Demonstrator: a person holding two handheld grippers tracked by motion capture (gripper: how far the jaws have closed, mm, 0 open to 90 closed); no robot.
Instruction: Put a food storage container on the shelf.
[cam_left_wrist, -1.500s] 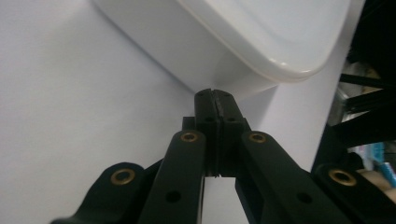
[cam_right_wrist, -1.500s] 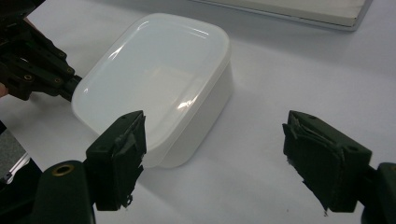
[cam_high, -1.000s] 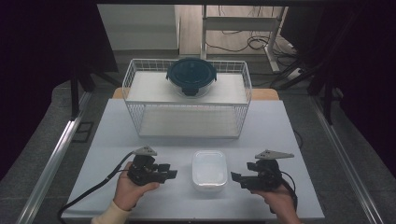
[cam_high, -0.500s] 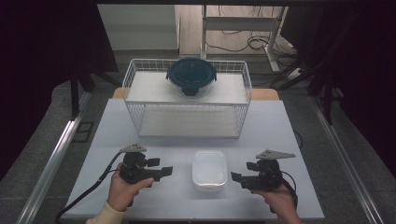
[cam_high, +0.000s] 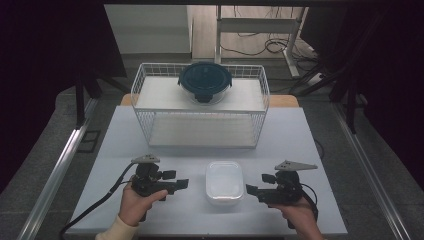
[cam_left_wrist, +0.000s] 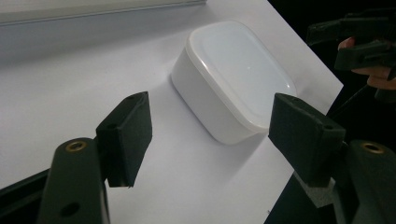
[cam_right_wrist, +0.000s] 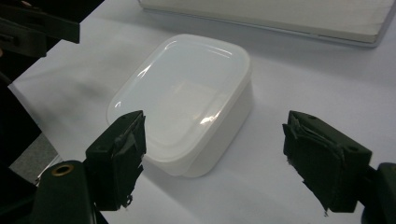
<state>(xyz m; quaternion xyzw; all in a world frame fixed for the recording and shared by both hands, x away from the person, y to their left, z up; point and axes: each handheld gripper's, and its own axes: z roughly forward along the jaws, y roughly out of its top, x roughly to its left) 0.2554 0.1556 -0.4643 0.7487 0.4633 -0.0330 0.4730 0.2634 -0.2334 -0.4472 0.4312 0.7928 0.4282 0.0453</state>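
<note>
Container (cam_high: 224, 182), white and lidded, sits on the table between left gripper (cam_high: 181, 184) and right gripper (cam_high: 251, 190), touched by neither; left jaws have just been opening with nothing between them, right jaws wide, so approach stage, next both close in on its sides.

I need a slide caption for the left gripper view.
Open left gripper faces a lidded white plastic container on the white table.
</note>
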